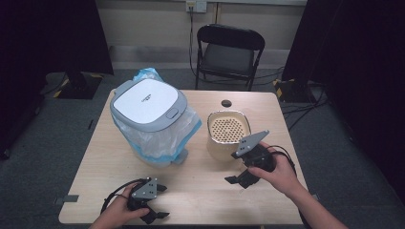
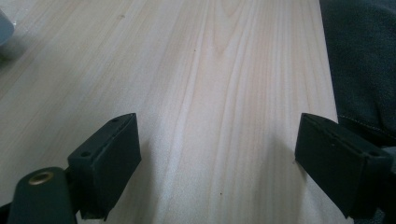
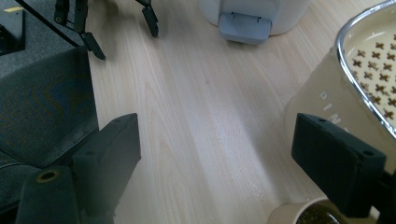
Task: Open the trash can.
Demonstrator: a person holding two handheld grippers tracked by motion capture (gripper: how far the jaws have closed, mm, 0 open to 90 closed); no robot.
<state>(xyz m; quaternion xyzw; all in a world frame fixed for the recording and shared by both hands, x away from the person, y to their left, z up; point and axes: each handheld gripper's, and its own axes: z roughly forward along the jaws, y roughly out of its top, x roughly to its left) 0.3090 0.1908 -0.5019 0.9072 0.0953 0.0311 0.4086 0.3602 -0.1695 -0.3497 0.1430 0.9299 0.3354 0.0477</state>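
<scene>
A grey pedal bin (image 1: 149,105) with a white lid and a pale blue plastic liner stands on the left half of the wooden table (image 1: 200,200). Its grey pedal (image 3: 245,25) faces the person. To the right stands a beige container (image 1: 228,131) with a perforated top (image 3: 373,56). My right gripper (image 1: 237,181) hangs above the table just in front of that container, open (image 3: 217,154), with bare wood between its jaws. A small beige cup (image 3: 308,214) with dark contents sits under its right jaw. My left gripper (image 1: 163,202) rests near the front left edge, open (image 2: 217,158) over bare wood.
A small black round object (image 1: 226,103) lies at the table's far edge behind the beige container. A black folding chair (image 1: 229,52) stands beyond the table. Dark curtains flank both sides. Open wood lies between the two grippers.
</scene>
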